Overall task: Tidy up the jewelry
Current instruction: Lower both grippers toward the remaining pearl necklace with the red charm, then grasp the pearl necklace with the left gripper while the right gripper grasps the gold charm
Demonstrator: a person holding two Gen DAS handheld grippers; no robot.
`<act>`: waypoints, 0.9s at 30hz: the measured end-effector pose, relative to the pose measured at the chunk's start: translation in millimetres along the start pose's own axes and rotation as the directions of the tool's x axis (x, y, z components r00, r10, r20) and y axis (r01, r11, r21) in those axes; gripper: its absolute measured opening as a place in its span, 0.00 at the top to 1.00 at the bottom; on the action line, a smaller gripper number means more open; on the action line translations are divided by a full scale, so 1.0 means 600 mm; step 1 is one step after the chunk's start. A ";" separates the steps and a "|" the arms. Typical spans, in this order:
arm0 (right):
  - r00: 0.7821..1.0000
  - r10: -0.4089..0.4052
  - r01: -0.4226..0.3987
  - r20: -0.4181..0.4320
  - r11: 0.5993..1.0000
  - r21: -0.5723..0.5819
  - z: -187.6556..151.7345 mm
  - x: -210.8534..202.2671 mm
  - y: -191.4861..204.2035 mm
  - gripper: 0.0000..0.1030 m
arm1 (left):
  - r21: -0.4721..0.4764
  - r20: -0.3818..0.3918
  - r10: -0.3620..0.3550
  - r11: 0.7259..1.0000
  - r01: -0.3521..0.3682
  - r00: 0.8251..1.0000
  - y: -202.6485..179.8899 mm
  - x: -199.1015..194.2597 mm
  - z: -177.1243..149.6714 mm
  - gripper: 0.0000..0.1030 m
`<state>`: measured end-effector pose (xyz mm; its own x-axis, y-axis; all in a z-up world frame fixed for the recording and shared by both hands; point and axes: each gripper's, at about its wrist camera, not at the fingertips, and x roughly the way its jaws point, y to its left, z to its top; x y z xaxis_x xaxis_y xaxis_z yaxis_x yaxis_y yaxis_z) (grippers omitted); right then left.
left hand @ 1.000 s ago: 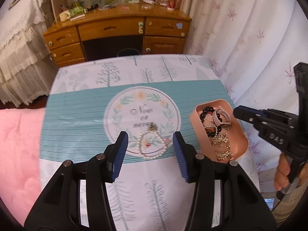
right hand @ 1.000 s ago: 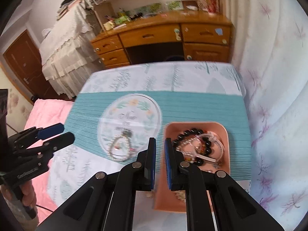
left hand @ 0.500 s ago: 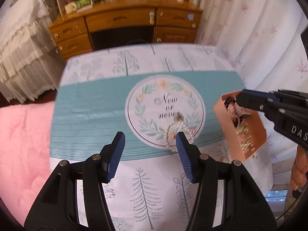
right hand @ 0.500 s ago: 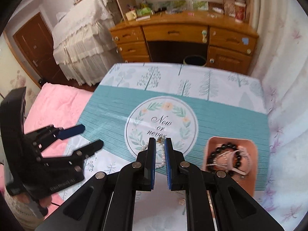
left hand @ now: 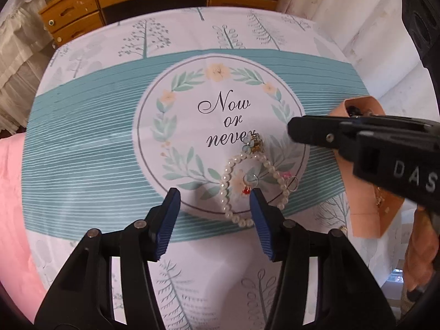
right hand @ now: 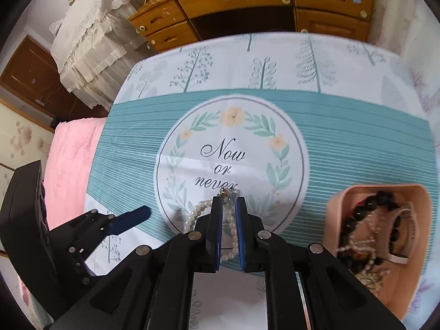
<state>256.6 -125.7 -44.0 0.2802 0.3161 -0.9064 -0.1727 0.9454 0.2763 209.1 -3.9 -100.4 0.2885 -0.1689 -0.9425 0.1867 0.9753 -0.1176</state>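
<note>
Your left gripper [left hand: 214,221] hangs over the near edge of the tablecloth [left hand: 90,137], its jaws apart, having just been closing, with only cloth between them. Just right of it lies the pearl bracelet [left hand: 228,181], on the round print. Your right gripper [right hand: 228,231] sits over it with jaws nearly together. Far right stands the pink tray [right hand: 412,297] of jewelry.

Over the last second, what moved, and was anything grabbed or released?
Both grippers dropped toward the pearl bracelet. The left gripper, jaws just closing a little, is open beside it; the right gripper swung left from over the pink tray, nearly shut. Nothing grabbed or released. Bracelet and tray stayed put.
</note>
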 end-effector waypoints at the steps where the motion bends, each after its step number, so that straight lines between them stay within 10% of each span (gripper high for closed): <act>1: 1.000 0.006 -0.006 -0.006 1.000 0.002 0.002 0.008 -0.002 0.90 | 0.002 -0.008 0.000 1.000 0.000 1.000 -0.001 0.008 0.002 0.60; 11: 0.999 0.037 -0.036 -0.036 0.999 0.015 0.011 0.054 -0.006 0.90 | -0.008 -0.019 0.010 1.000 -0.010 1.000 0.004 0.044 0.014 0.76; 16: 0.999 0.029 -0.028 -0.027 0.999 0.022 0.016 0.062 -0.001 0.64 | 0.002 -0.007 0.062 0.998 -0.062 0.998 0.003 0.043 0.013 0.94; 27: 0.992 -0.100 0.100 -0.075 0.995 -0.010 0.016 0.111 0.025 0.72 | -0.072 -0.022 0.054 0.996 -0.055 0.998 0.057 0.032 -0.004 0.95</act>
<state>281.9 -89.7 -97.2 0.2247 0.2128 -0.9509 -0.1537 0.9714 0.1810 218.5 26.7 -123.1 0.2771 -0.1131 -0.9542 0.1020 0.9909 -0.0878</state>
